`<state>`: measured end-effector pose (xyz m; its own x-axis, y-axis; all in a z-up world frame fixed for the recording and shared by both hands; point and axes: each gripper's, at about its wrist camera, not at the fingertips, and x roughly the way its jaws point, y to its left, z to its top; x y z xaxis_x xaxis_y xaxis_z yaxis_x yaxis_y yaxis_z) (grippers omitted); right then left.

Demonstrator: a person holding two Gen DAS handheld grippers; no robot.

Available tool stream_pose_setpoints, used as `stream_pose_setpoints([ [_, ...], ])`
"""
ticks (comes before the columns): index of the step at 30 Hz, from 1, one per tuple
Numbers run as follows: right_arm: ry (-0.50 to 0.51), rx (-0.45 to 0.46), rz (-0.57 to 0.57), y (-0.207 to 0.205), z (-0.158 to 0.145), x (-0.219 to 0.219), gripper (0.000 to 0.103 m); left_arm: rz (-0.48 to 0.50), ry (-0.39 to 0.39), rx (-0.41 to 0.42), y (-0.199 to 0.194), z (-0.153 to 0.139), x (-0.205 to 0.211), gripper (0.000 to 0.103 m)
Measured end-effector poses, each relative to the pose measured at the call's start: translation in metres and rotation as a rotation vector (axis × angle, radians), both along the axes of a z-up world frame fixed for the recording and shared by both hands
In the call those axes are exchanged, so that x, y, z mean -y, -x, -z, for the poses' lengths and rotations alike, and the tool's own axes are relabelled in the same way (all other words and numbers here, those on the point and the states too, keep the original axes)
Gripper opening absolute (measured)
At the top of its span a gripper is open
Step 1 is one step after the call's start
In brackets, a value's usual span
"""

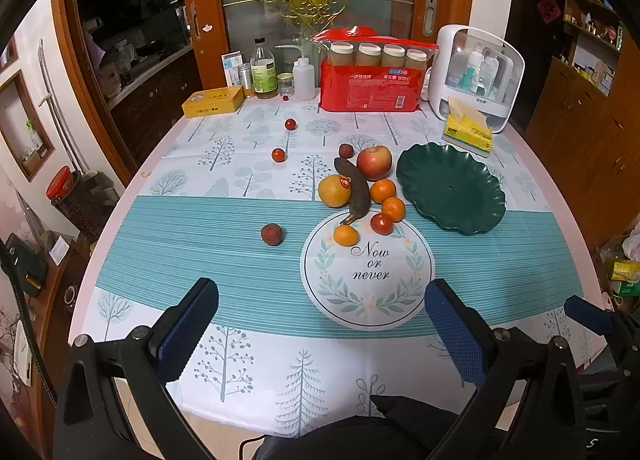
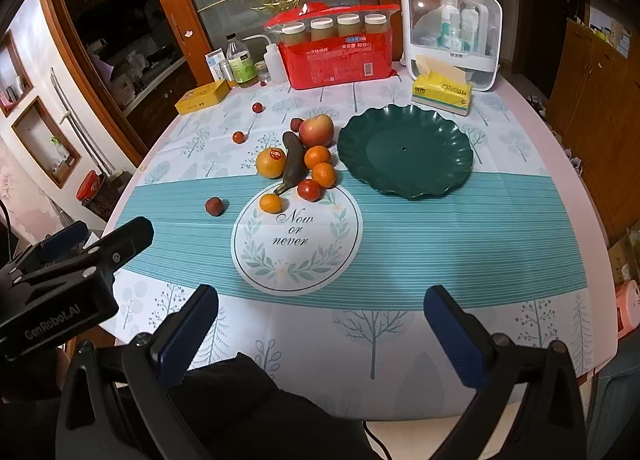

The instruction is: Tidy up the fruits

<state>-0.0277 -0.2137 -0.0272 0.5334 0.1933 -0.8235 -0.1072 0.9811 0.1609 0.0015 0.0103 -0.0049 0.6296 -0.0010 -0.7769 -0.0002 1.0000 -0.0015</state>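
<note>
Both tools are held at the near edge of the desk (image 2: 440, 244), well short of the fruit. Left gripper (image 1: 322, 312): jaws wide apart, nothing between them. Right gripper (image 2: 320, 314): jaws likewise apart and empty.

Judgement: no fruit has been gathered yet; the green plate (image 2: 440, 175) is bare. The plate stands right of the pile, so the right gripper is better placed. Advise starting with an outlying piece of the pile, closing across the fruit's widest part, gently, since round fruit may roll.

Count, near to far:
- One lone dark red fruit (image 2: 216, 206), left of the pile.
- Three tangerines; nearest (image 2: 270, 203).
- One darkened banana (image 2: 294, 165).
- One large yellow-orange fruit (image 2: 271, 162).
- One apple (image 2: 316, 130).
- Four further small red fruits, two touching the pile, two well apart behind.
</note>
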Motion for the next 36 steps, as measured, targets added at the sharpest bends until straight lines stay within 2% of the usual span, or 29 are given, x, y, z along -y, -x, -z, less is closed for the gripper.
stream_pose_setpoints([
  [10, 0.000, -0.009, 0.005, -0.007, 0.002, -0.005, 0.103, -0.001, 0.007, -0.016, -0.012, 0.004, -0.006, 0.102],
  [21, -0.006, -0.039, 0.010, -0.026, 0.005, -0.032, 0.103, -0.004, 0.057, -0.076, -0.047, 0.016, -0.050, 0.102],
  [29, -0.025, -0.085, 0.023, -0.055, 0.011, -0.063, 0.103, 0.021, 0.038, -0.157, -0.092, 0.027, -0.083, 0.102],
  [36, -0.038, -0.120, 0.024, -0.088, 0.022, -0.085, 0.101, 0.065, 0.052, -0.259, -0.137, 0.051, -0.102, 0.102],
])
